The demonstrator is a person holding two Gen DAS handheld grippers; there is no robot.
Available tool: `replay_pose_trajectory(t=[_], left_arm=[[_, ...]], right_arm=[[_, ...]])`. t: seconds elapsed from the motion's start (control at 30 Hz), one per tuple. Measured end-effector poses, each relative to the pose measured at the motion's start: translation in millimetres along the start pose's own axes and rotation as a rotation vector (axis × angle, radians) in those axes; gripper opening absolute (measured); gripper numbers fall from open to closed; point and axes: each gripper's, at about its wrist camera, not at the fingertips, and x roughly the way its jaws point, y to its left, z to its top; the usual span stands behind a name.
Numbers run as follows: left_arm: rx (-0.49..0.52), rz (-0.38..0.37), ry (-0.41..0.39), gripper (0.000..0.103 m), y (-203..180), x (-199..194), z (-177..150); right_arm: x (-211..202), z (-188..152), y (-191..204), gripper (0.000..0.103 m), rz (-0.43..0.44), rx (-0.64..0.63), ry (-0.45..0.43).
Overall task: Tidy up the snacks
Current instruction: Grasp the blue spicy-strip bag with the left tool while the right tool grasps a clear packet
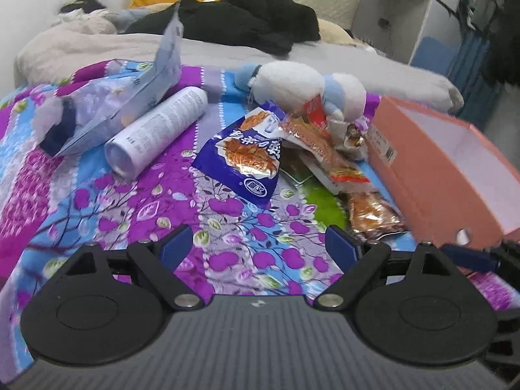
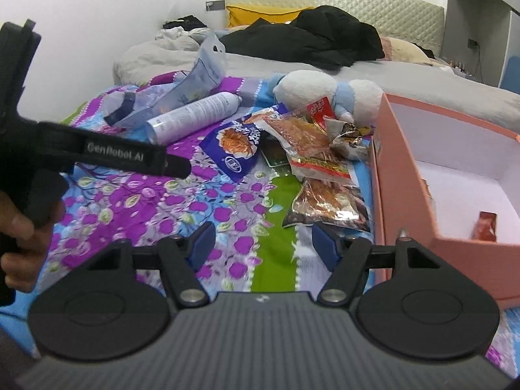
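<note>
The snack packets sit in a loose heap on the bed, right up against the outer wall of the pink box (image 2: pixel 403 175). Nearest the right gripper (image 2: pixel 264 243) is a brown foil packet (image 2: pixel 328 206), just ahead of its fingertips. Behind it lies a clear-and-red packet (image 2: pixel 312 149), then a blue-purple packet (image 2: pixel 234 144) off to the left. One small red packet (image 2: pixel 486 226) is already lying inside the box, so imo the sorting is only barely started.

Both grippers are spread wide w/ nothing between the fingers — the left gripper (image 1: pixel 260 247) hovers over bare bedspread, short of the pile.

What could go wrong, judging from this:
- foil and plastic film are slick and crinkly, so a pinch on a flat face prob slides off; an edge or corner seam looks safer
- packets overlap, so lifting one could drag a neighbour along or flip it
- the bedspread (image 2: pixel 169 214) is soft and rumpled — pressing down to get under a packet could grab cloth too
- the box is light cardboard w/ thin walls, so a bump from the right gripper might shove it

Other stuff mixed in: a white spray can (image 2: pixel 195 115), smooth cylinder lying on its side; a fuzzy white-and-blue plush toy (image 2: pixel 328 92) touching the back of the pile; a pale stiff pouch (image 2: pixel 201 74) propped up. None look like snacks, though I can't read the pouch.
</note>
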Motion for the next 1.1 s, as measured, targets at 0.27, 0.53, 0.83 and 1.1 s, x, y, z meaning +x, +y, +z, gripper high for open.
replay_pose_trajectory(t=[0.27,0.53,0.83,1.1], left_arm=[[0.150,0.035,0.023,0.095,-2.8,64.7,18.2],[0.234,0.007,0.000,0.100,8.3,115.0,46.8],[0.363,0.004,-0.006,0.101,1.6,156.8,76.2],[0.390,-0.040,0.024,0.101,4.1,195.3,84.0]], right_arm=[[54.8,5.0,-5.7,0.067,-0.040,-0.020,0.037],[95.4,13.1,-14.3,0.065,-0.102,-0.037,0.041],[127.5,24.4,-18.4,0.062,-0.151,-0.064,0.036],[143.0,21.1,-18.8,0.062,-0.202,-0.097,0.065]])
